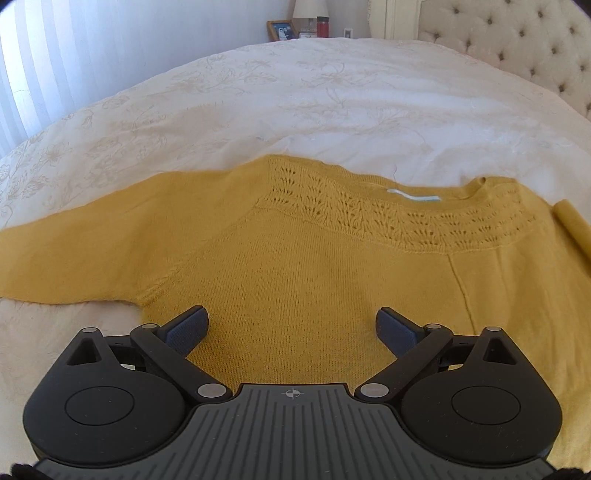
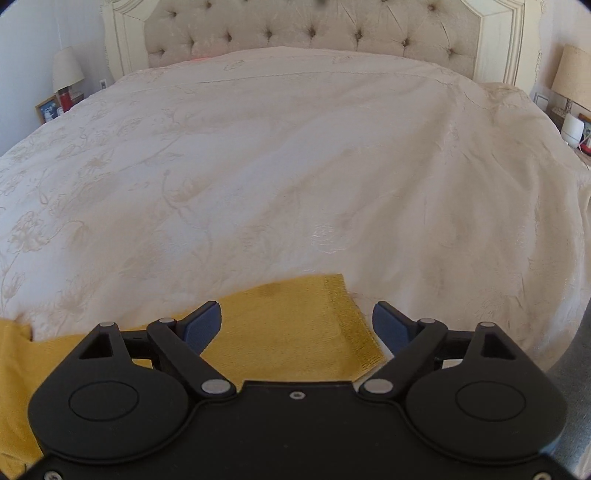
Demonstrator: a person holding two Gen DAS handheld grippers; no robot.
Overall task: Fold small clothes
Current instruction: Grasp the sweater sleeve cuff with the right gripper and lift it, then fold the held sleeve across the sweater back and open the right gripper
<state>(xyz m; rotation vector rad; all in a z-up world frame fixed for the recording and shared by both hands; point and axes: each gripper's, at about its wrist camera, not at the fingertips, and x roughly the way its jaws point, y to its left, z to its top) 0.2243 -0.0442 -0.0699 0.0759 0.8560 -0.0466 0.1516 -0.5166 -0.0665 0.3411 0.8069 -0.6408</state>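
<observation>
Both my jaws stand wide with nothing pinched: my left gripper (image 1: 291, 325) hangs over the chest of the yellow sweater (image 1: 295, 266), my right gripper (image 2: 295, 321) over the end of its sleeve (image 2: 295, 325), the ribbed cuff (image 2: 354, 325) just inside the right finger. I judge the sweater sits toward the near edge of the bed (image 2: 295, 166), spread flat on the pale bedspread with its neckline (image 1: 424, 195) toward the headboard (image 2: 310, 33) and the other sleeve (image 1: 74, 251) reaching out toward the bed's left side. It looks a light, soft knit, limp and stretchy, likely to sag and drag on the cover, with an open lace yoke (image 1: 369, 218) that could snag. I would pinch the firmer cuff and the shoulder seam, not the lace, to fold the sleeve across the body.
</observation>
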